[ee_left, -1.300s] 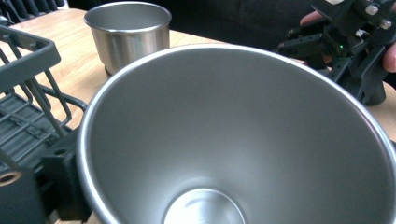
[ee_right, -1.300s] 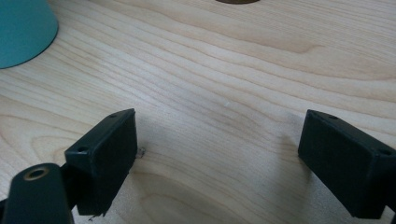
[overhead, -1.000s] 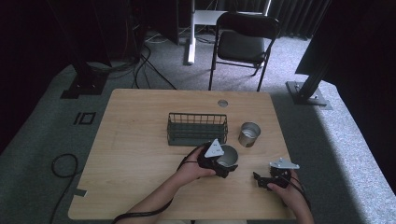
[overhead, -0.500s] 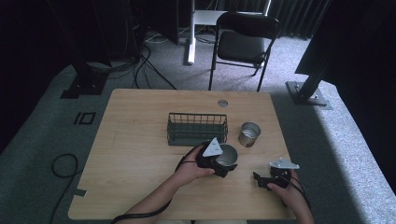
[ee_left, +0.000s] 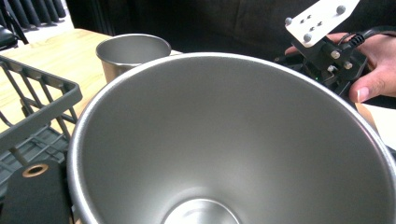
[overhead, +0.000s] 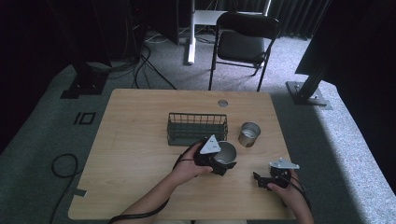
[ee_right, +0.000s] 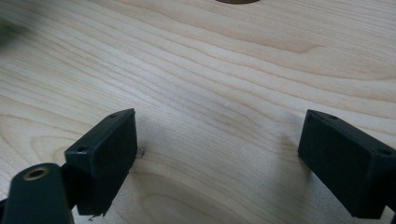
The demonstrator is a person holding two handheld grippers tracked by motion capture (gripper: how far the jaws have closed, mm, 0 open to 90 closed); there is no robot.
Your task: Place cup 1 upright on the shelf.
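Resting nearest the person, at the front right of the bench [overhead: 140, 186], the right gripper [overhead: 262, 179] lay low on the wood with its jaws spread wide and nothing between them; the right gripper view showed bare wood grain in the gap.

A little farther in and to the left, the left gripper [overhead: 224, 163] held a steel cup [overhead: 226, 154], the larger of two. In the left gripper view the cup's [ee_left: 233, 140] open mouth faced the camera, so its long axis ran roughly along the gripper's own line, tipped over rather than upright. The jaws were hidden behind the cup, so how far they were closed could not be read directly, though the cup appeared to be carried by them.

Just beyond the held cup stood a dark wire basket [overhead: 197, 128], empty, its long side running across the bench. The cup's rim was near the basket's front right corner, so the basket lay ahead and slightly left of the left gripper, which was much the nearer of the two to it.

To the basket's right, a smaller steel cup [overhead: 249, 134] stood upright on its own. Past the bench's far edge was a folding chair [overhead: 243, 44] on grey carpet.
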